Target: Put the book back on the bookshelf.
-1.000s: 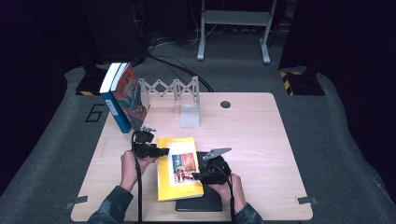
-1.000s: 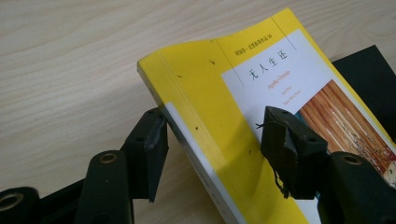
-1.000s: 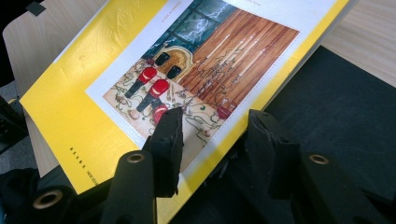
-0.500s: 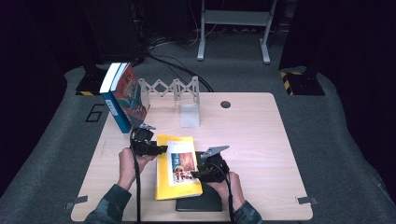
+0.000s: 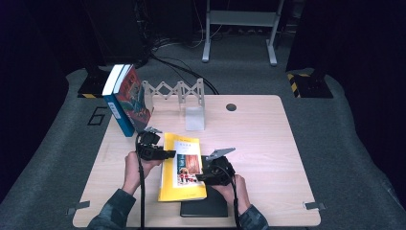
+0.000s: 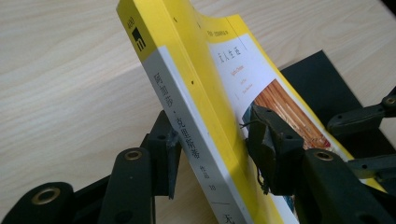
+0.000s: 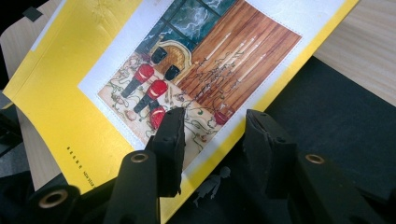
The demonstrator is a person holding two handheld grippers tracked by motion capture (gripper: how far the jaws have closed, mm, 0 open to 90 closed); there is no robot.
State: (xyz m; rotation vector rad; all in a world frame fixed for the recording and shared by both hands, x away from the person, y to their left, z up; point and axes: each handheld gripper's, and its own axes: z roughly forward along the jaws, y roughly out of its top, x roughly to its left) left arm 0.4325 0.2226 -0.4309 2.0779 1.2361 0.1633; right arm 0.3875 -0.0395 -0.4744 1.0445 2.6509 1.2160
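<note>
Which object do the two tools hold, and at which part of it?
The yellow book: left tool clamps its spine edge, right tool its opposite long edge.

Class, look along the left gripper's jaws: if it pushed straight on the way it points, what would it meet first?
The yellow book. The left gripper already straddles its spine edge, jaws having just been closing, so it would likely jam deeper against the spine at once. Beyond lies the right gripper.

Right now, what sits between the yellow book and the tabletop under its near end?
A flat black book lies there on the table, under the yellow book; the high view and the right gripper view show it.
</note>
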